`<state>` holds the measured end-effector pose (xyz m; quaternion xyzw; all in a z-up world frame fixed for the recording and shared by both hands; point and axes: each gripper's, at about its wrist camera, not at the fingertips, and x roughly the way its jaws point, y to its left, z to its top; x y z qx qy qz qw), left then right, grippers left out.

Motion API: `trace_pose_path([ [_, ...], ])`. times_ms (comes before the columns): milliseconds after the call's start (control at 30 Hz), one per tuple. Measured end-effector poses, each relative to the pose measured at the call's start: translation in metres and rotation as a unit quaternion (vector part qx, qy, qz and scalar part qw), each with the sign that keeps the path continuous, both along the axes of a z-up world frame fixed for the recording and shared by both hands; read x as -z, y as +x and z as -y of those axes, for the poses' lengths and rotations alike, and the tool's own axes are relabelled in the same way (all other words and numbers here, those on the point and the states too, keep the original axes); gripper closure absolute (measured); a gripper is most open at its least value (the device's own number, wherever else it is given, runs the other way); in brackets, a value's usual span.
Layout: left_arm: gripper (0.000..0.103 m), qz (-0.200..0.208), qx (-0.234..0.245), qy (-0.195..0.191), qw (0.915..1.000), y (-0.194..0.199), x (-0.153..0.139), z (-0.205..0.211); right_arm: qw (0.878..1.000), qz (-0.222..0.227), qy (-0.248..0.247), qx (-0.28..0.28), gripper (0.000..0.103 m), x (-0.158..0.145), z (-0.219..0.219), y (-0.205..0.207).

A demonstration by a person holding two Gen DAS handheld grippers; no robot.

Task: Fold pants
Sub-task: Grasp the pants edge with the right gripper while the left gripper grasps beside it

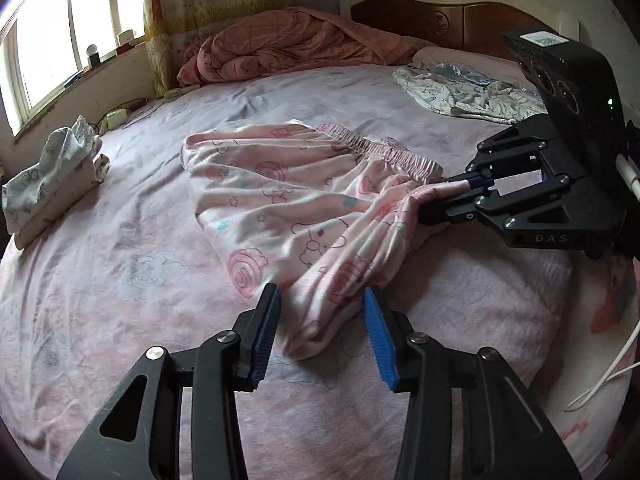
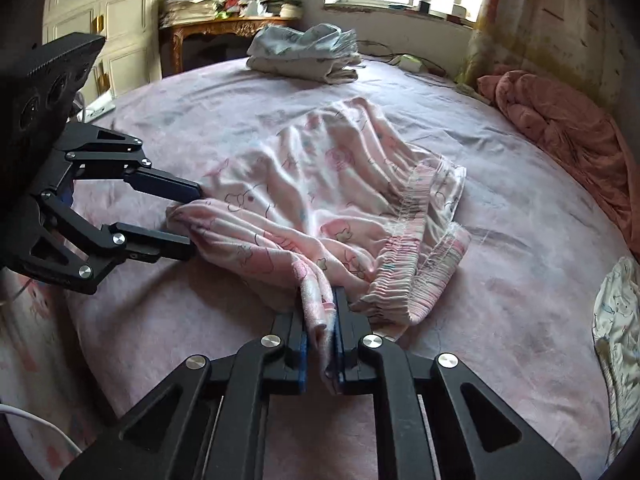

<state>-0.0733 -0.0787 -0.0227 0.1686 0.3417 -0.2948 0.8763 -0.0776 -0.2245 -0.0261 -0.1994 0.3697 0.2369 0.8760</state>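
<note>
The pink cartoon-print pants [image 1: 304, 208] lie bunched on the bed [image 1: 120, 280]. The right claw [image 2: 320, 312] pinches a fold of cloth; the left claw [image 1: 320, 320] straddles the leg end, half-open. Gripping step: left must close next.

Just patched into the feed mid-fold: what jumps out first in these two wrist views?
The pink printed pants lie rumpled in the middle of the bed, elastic waistband toward the headboard. The right gripper is shut on a bunched fold of them near their waistband end, while the left gripper stands open around the other end, its pads not pressing. A folded pile of light clothes sits on the bed's window side.
</note>
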Motion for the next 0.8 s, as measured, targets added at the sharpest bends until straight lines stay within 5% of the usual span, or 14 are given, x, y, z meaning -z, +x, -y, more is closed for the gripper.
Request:
trace_pose_path([
  [133,0.059,-0.017,0.0,-0.006,0.9998,0.009,0.003,-0.005,1.0,0.005,0.005,0.001,0.095,-0.002,0.0,-0.001],
  [200,0.096,-0.034,0.014,0.006,0.9993,0.012,0.007,-0.003,1.0,0.004,0.01,0.004,0.096,-0.002,0.001,0.0],
  [367,0.097,-0.039,0.011,-0.034,0.9986,0.018,-0.014,-0.013,0.999,0.014,0.032,0.012,0.096,-0.014,0.005,0.0],
  [500,0.097,0.015,0.008,-0.025,0.9995,0.024,-0.045,-0.009,0.998,0.047,0.048,0.02,0.097,-0.041,0.003,0.008],
  [800,0.096,0.022,-0.068,-0.016,0.9973,0.122,-0.091,0.003,0.99,0.085,0.093,0.071,0.097,-0.101,-0.001,0.092],
])
